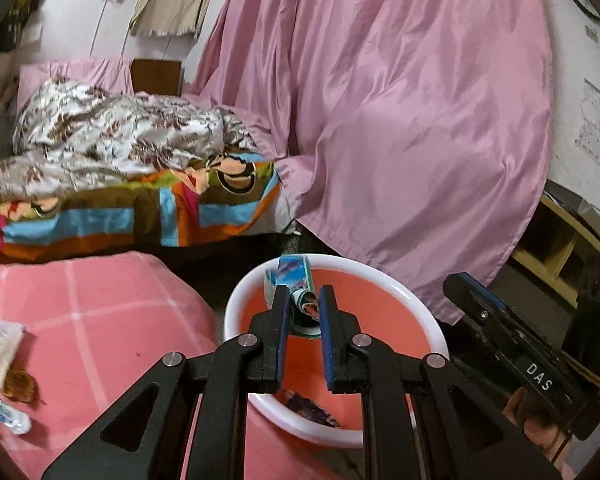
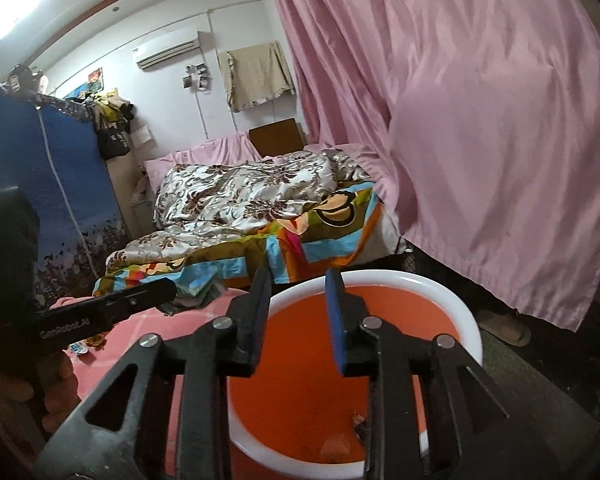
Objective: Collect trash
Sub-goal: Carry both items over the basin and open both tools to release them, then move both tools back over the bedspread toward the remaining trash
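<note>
Left tongs [image 1: 305,308]: clamped on a crumpled blue-and-green wrapper [image 1: 290,280], held over the orange bin [image 1: 428,320], just inside its white rim on the far side. Blue pads [image 1: 326,344] press the wrapper's rolled lower end; its flat upper end sticks up past the tips.

Right tongs [image 2: 300,300]: apart, nothing between the pads, hanging over the near-left part of the same bin [image 2: 452,304]. The right unit also shows in the left wrist view as a black body [image 1: 512,344] beside the bin, to the right.

Bin contents: a dark scrap [image 1: 308,406] lies low against the near wall; small bits [image 2: 336,450] at the bottom in the right wrist view, too small to tell what.

Left of the bin: pink checked cloth [image 1: 100,320] over the counter. On it, well apart from the bin, a white packet [image 1: 0,346], a brown crumpled piece [image 1: 20,388] and a small clear-and-blue sachet [image 1: 4,410].

A hand [image 2: 56,384] grips the left unit's handle.

Beyond: bed with floral quilt [image 1: 112,132] and bright patterned sheet [image 1: 140,216]; pink curtain [image 1: 400,100] hangs behind the bin.
</note>
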